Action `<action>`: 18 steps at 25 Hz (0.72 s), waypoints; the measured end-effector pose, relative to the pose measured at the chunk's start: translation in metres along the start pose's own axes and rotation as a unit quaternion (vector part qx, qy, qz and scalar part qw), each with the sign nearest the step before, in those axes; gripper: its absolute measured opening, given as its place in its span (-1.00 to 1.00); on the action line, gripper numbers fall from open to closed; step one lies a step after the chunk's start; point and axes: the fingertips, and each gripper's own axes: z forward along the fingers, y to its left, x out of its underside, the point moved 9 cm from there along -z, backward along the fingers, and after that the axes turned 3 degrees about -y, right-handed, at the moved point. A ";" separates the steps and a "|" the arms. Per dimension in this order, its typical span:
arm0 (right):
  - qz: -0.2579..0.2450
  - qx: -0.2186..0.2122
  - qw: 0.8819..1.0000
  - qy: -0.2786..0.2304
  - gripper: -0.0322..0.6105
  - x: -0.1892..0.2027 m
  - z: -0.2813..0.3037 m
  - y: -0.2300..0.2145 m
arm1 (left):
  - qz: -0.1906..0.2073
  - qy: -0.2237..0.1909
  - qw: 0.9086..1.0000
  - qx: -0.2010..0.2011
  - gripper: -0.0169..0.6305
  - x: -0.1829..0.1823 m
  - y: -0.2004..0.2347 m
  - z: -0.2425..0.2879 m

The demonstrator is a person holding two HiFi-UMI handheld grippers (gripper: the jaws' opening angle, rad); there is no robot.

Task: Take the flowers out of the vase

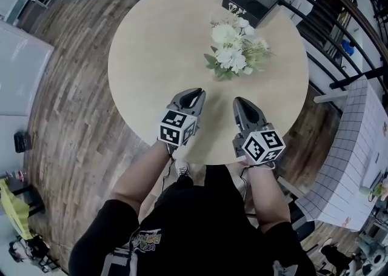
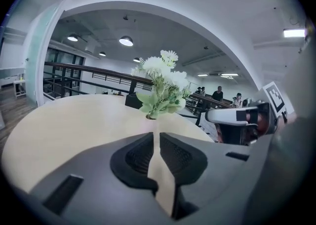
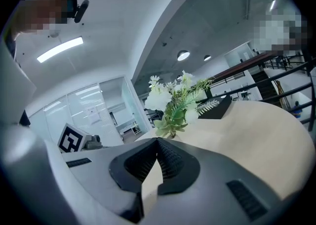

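A bunch of white flowers with green leaves stands upright right of the middle of the round beige table. Foliage hides its vase. In the left gripper view the flowers rise straight ahead, some way beyond the jaws. They also rise beyond the jaws in the right gripper view. My left gripper hovers over the table's near part, its jaws parted by a narrow slit with nothing in them. My right gripper is beside it, shut and empty. Both point at the flowers.
A black box lies at the table's far edge behind the flowers. A dark railing curves round the back and right. A white gridded table stands at the right, over wood flooring.
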 end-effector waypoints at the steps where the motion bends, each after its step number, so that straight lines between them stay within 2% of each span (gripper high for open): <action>1: 0.001 0.000 1.000 0.002 -0.83 0.001 0.003 -0.004 | 0.000 0.002 1.000 -0.002 -0.80 0.001 0.002 0.006; 3: 0.003 0.000 1.000 0.007 -0.83 0.003 0.008 -0.011 | 0.004 0.008 1.000 -0.003 -0.57 0.004 0.007 0.019; 8: 0.006 0.000 1.000 0.021 -0.83 0.008 0.020 -0.026 | 0.038 0.022 0.999 -0.001 -0.33 0.005 0.018 0.058; 14: 0.009 0.000 0.999 0.033 -0.83 0.012 0.032 -0.041 | 0.075 0.026 0.997 0.017 -0.17 0.007 0.027 0.099; 18: 0.007 -0.002 0.999 0.037 -0.83 0.012 0.038 -0.047 | 0.095 0.025 0.995 0.030 -0.15 0.006 0.027 0.114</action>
